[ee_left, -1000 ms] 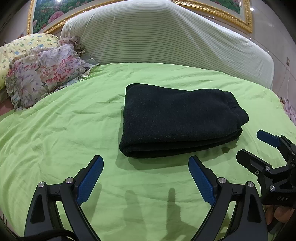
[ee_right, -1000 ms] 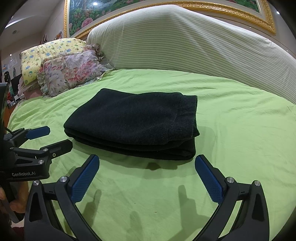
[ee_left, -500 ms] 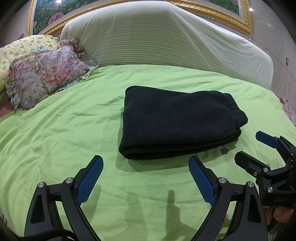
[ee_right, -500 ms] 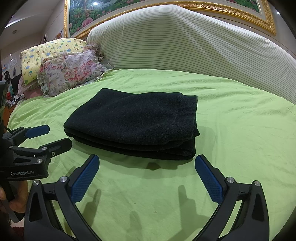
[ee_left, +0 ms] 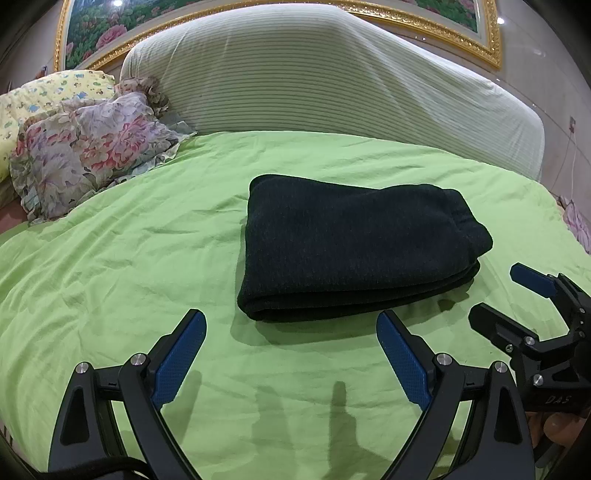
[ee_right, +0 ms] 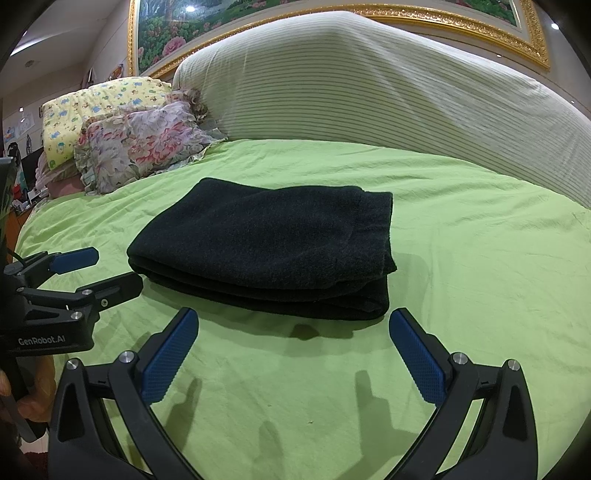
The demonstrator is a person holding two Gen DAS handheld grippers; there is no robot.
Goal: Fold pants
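Note:
Black pants (ee_left: 354,247) lie folded into a thick rectangle on the green bed sheet (ee_left: 129,258); the right wrist view shows the same pants (ee_right: 269,243) from the other side. My left gripper (ee_left: 290,349) hovers open just in front of the stack, holding nothing. The right gripper (ee_right: 293,347) is also open and empty, close to the near edge of the fold. Each gripper appears in the other's view: the right gripper (ee_left: 502,299) at the right edge, the left gripper (ee_right: 103,273) at the left edge, both beside the pants and apart from them.
A striped padded headboard (ee_left: 332,81) rises behind the bed. Floral pillows (ee_left: 88,147) and a yellow patterned pillow (ee_right: 96,107) sit at the back left. A gold-framed flower painting (ee_right: 221,18) hangs above. A hand (ee_right: 33,387) holds the left gripper's handle.
Both grippers have barely shifted; the left view has drawn back slightly so the pants sit a touch lower. The pants stay still and both grippers stay open.

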